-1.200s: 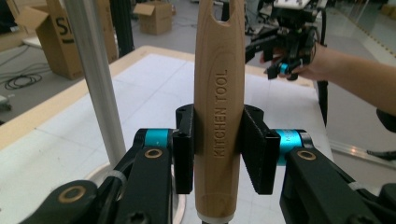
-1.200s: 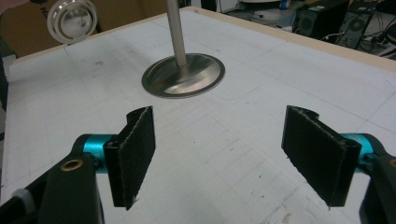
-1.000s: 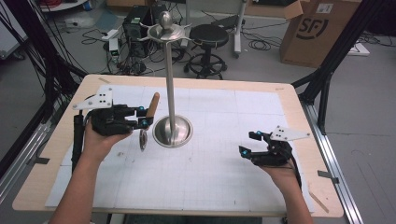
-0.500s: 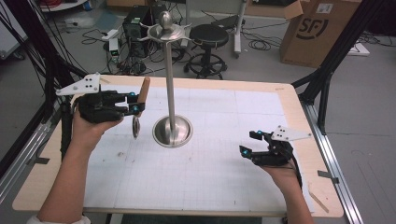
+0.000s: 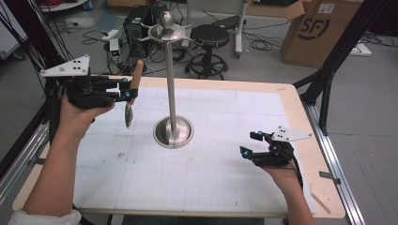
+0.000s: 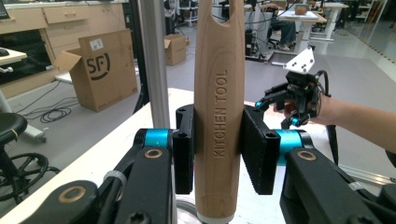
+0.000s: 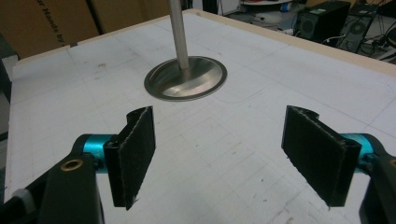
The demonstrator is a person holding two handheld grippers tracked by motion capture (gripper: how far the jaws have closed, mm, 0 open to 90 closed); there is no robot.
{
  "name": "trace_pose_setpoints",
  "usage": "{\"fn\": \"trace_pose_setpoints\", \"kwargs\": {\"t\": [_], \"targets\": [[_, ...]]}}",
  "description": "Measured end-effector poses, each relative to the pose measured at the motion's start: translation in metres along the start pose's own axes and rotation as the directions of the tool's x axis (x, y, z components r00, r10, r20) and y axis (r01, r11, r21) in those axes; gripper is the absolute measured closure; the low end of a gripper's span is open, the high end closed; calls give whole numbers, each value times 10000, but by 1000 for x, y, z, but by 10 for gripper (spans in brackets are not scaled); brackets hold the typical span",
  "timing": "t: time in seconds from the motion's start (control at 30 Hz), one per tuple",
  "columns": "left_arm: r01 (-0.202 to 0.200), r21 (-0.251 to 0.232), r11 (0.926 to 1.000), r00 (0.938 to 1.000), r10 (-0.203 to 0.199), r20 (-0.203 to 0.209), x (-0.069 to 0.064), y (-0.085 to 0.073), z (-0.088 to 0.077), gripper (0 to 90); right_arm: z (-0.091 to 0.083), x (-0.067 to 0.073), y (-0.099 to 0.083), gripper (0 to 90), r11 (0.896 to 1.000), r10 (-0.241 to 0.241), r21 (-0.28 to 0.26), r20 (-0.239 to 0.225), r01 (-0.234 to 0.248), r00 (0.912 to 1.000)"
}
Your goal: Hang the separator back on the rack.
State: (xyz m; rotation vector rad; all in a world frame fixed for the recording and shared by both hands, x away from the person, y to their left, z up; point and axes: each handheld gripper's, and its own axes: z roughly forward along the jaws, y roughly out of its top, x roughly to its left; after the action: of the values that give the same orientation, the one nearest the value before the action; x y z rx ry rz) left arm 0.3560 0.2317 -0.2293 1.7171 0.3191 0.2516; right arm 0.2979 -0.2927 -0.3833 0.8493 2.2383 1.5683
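Above the gridded table mat (image 5: 225, 140), the left gripper (image 5: 123, 90), clamped on the wooden-handled kitchen tool (image 6: 219, 112), is rising toward the hanging stand's hooks (image 5: 167, 31), while the right gripper (image 5: 251, 144) is idling, jaws apart.

1. A research lab or workshop: the bench (image 5: 291, 122), topped with a white gridded mat, stands inside a black metal frame (image 5: 335, 51).
2. Behind the bench, cables (image 5: 263, 44) sprawl over a grey floor beside a computer tower (image 5: 136, 23) and a black stool (image 5: 209, 35).
3. Right of the stool, a cardboard shipping box (image 5: 319, 28); in the left gripper view, wooden cabinets (image 6: 51, 23) and further desks (image 6: 303, 14) stand beyond the bench.
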Motion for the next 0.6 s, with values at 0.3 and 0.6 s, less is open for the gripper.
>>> {"fn": "trace_pose_setpoints", "kwargs": {"t": [0.3, 0.6], "targets": [[-131, -153, 9998, 9999, 130, -68, 5, 20, -7, 676, 1, 1, 0, 249, 10000, 12, 29, 0, -12, 10000], [-150, -190, 9997, 9996, 146, -223, 9, 32, -6, 676, 1, 1, 0, 250, 10000, 30, 14, -15, -30, 10000]]}}
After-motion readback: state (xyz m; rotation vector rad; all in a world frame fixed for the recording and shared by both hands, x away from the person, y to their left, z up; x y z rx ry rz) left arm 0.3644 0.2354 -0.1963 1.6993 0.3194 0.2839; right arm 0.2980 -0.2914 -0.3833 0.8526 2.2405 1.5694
